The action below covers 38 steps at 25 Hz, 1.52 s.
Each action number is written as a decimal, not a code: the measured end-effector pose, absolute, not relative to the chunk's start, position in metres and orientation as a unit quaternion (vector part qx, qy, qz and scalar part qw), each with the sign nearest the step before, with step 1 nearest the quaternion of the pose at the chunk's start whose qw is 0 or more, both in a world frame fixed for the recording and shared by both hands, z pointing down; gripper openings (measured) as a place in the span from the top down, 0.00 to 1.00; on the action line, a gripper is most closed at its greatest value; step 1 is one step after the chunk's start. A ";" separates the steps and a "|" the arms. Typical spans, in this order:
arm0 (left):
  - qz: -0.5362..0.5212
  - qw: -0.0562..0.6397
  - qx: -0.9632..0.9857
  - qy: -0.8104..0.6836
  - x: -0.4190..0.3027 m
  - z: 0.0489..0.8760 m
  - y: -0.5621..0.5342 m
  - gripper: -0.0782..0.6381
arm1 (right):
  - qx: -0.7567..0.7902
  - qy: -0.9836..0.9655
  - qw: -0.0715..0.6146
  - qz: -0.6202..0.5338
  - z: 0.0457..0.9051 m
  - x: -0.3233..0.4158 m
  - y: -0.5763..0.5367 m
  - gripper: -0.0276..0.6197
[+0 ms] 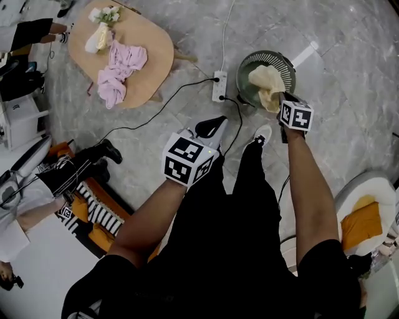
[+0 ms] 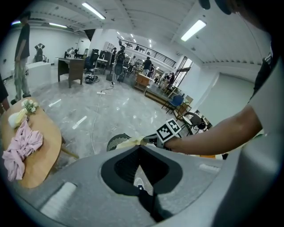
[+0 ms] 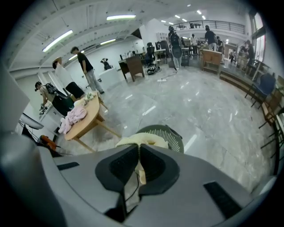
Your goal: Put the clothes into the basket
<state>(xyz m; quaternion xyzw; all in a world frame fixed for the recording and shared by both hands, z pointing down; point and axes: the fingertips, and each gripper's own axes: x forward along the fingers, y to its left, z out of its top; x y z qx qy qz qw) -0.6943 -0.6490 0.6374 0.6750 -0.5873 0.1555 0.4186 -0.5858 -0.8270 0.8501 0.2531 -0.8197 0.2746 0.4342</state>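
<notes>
One yellow garment (image 1: pixel 267 81) over the basket (image 1: pixel 249 62).
Jaws of right gripper (image 1: pixel 280 103) pinch it, likely for dropping in; left gripper (image 1: pixel 212 124) empty, jaws pressed together.

Garment (image 1: pixel 121 68) on table (image 1: pixel 159 47), basket (image 1: pixel 248 64) right of it, cloth (image 1: pixel 268 84) above basket

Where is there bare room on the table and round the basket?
Table: bare right of the pink garment; far end crowded by flowers and a cream cloth. Basket: floor to its right is bare; the power strip and cables lie left.
</notes>
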 end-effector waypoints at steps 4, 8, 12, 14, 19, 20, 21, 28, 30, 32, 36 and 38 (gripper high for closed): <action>0.159 0.422 0.676 -0.583 -0.694 0.645 -0.648 0.89 | 0.243 -0.787 0.490 0.287 0.889 -0.554 -0.784 0.91; 0.162 0.426 0.679 -0.575 -0.692 0.650 -0.646 0.89 | 0.231 -0.756 0.533 0.300 0.909 -0.528 -0.738 0.91; 0.165 0.428 0.686 -0.565 -0.688 0.652 -0.645 0.89 | 0.221 -0.735 0.559 0.314 0.926 -0.507 -0.702 0.91; 0.168 0.428 0.688 -0.562 -0.687 0.653 -0.642 0.89 | 0.218 -0.727 0.570 0.315 0.934 -0.499 -0.689 0.91; 0.178 0.426 0.692 -0.555 -0.686 0.653 -0.635 0.89 | 0.206 -0.716 0.590 0.311 0.946 -0.486 -0.666 0.91; 0.179 0.426 0.692 -0.554 -0.686 0.652 -0.634 0.89 | 0.207 -0.716 0.589 0.313 0.946 -0.485 -0.664 0.91; 0.180 0.426 0.693 -0.553 -0.686 0.652 -0.633 0.89 | 0.210 -0.715 0.587 0.316 0.946 -0.484 -0.662 0.91; 0.185 0.419 0.706 -0.541 -0.679 0.646 -0.624 0.89 | 0.216 -0.698 0.570 0.376 0.953 -0.476 -0.640 0.84; 0.182 0.419 0.707 -0.539 -0.679 0.642 -0.621 0.89 | 0.221 -0.688 0.575 0.383 0.953 -0.467 -0.634 0.82; 0.181 0.417 0.709 -0.539 -0.679 0.638 -0.617 0.89 | 0.230 -0.686 0.573 0.387 0.949 -0.460 -0.632 0.81; 0.182 0.406 0.718 -0.535 -0.677 0.627 -0.611 0.89 | 0.227 -0.683 0.563 0.406 0.938 -0.454 -0.625 0.72; 0.182 0.401 0.724 -0.531 -0.674 0.621 -0.609 0.89 | 0.231 -0.690 0.546 0.415 0.931 -0.454 -0.625 0.66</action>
